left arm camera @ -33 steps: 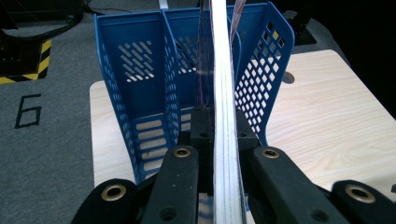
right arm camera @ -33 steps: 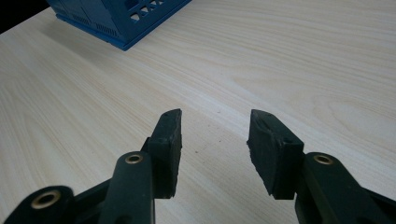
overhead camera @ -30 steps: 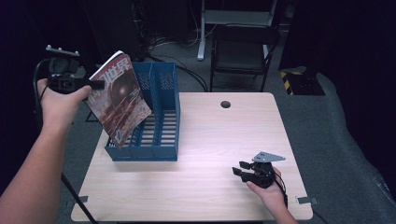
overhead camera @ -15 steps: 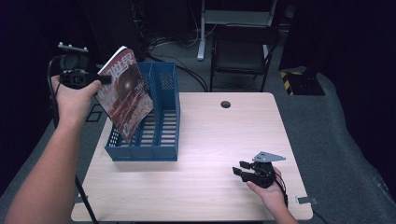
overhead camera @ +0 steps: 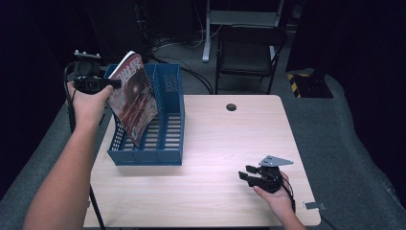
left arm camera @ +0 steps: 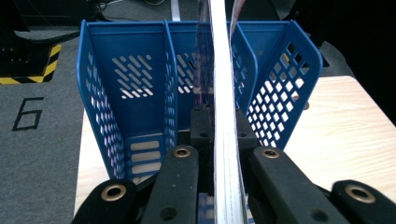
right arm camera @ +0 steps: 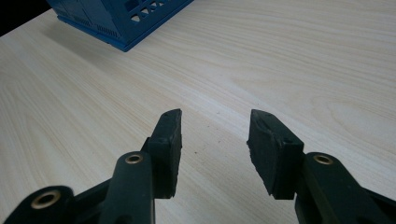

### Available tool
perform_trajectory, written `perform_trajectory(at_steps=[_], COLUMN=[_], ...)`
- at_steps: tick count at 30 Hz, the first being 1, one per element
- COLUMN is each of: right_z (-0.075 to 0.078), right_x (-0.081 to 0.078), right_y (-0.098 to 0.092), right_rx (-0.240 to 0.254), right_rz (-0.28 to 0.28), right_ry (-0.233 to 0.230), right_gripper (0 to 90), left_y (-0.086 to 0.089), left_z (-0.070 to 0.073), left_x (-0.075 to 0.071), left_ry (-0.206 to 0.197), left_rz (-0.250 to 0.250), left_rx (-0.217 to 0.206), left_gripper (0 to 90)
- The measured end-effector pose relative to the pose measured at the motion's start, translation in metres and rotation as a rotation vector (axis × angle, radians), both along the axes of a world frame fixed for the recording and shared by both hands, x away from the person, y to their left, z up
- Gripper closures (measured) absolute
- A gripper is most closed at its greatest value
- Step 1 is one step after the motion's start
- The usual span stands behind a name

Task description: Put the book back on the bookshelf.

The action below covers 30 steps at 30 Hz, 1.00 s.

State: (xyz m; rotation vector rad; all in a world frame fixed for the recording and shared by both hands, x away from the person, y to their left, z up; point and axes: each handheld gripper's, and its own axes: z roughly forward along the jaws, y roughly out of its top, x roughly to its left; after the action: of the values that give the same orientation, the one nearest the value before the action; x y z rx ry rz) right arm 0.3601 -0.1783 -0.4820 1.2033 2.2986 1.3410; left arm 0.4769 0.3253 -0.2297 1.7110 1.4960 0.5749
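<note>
Left gripper (overhead camera: 111, 83) is clamping the magazine (overhead camera: 134, 98) by its edge, tilted over the blue file rack (overhead camera: 165, 120) at the tabletop's (overhead camera: 215, 143) left edge. Risk: the lower corner catching the divider and buckling. Right gripper (overhead camera: 245, 175) is resting half-open, empty, near the front right corner.

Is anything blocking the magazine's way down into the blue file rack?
Nothing visible blocks it. The left gripper clamps the magazine, tilted, its lower corner already inside the blue file rack. In the left gripper view its edge lines up close to a rack divider, which it might catch.
</note>
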Motion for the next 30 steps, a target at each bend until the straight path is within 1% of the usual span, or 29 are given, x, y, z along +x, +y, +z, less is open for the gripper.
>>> perform_trajectory(at_steps=[3,5,7,10,12,15,16,18,19,20,21,26,29,30], right_z=[0.000,0.000,0.000,0.000,0.000,0.000,0.000,0.000,0.000,0.000,0.000,0.000,0.000,0.000], right_x=[0.000,0.000,0.000,0.000,0.000,0.000,0.000,0.000,0.000,0.000,0.000,0.000,0.000,0.000], right_y=[0.000,0.001,0.001,0.001,0.000,0.000,0.000,0.000,0.000,0.000,0.000,0.000,0.000,0.000], right_rx=[-0.005,-0.004,-0.004,-0.004,-0.006,-0.002,0.000,-0.001,-0.002,-0.001,-0.001,-0.004,-0.002,-0.002], right_rz=[0.007,0.001,0.000,0.001,0.008,0.001,0.003,0.001,0.000,-0.002,-0.003,0.002,0.001,-0.001], right_ry=[0.000,0.000,0.001,0.001,-0.001,0.001,0.001,0.000,-0.004,-0.005,-0.006,-0.003,-0.002,-0.004], right_gripper=[54.4,54.4,54.4,54.4,54.4,54.4,54.4,54.4,54.4,54.4,54.4,54.4,54.4,54.4], left_y=[-0.002,-0.003,-0.005,-0.007,-0.006,-0.007,-0.007,-0.008,-0.009,-0.009,-0.009,-0.010,-0.009,-0.009], left_z=[-0.006,-0.011,-0.015,-0.022,-0.027,-0.033,-0.035,-0.037,-0.038,-0.039,-0.041,-0.048,-0.052,-0.052], left_x=[0.003,0.004,0.006,0.008,0.009,0.011,0.011,0.012,0.012,0.012,0.013,0.015,0.016,0.016], left_ry=[0.001,0.000,0.008,0.003,0.005,0.006,0.009,0.011,0.004,0.011,0.004,0.017,0.017,0.025], left_rz=[0.000,0.001,0.002,0.009,0.010,0.015,0.017,0.017,0.016,0.018,0.022,0.035,0.041,0.042], left_rx=[0.003,0.009,0.016,0.020,0.010,0.003,-0.002,0.006,0.012,0.009,0.014,0.011,0.012,0.012], left_gripper=[84.3,84.3,84.2,84.3,84.3,84.2,84.3,84.3,84.2,84.2,84.2,84.2,84.2,84.3])
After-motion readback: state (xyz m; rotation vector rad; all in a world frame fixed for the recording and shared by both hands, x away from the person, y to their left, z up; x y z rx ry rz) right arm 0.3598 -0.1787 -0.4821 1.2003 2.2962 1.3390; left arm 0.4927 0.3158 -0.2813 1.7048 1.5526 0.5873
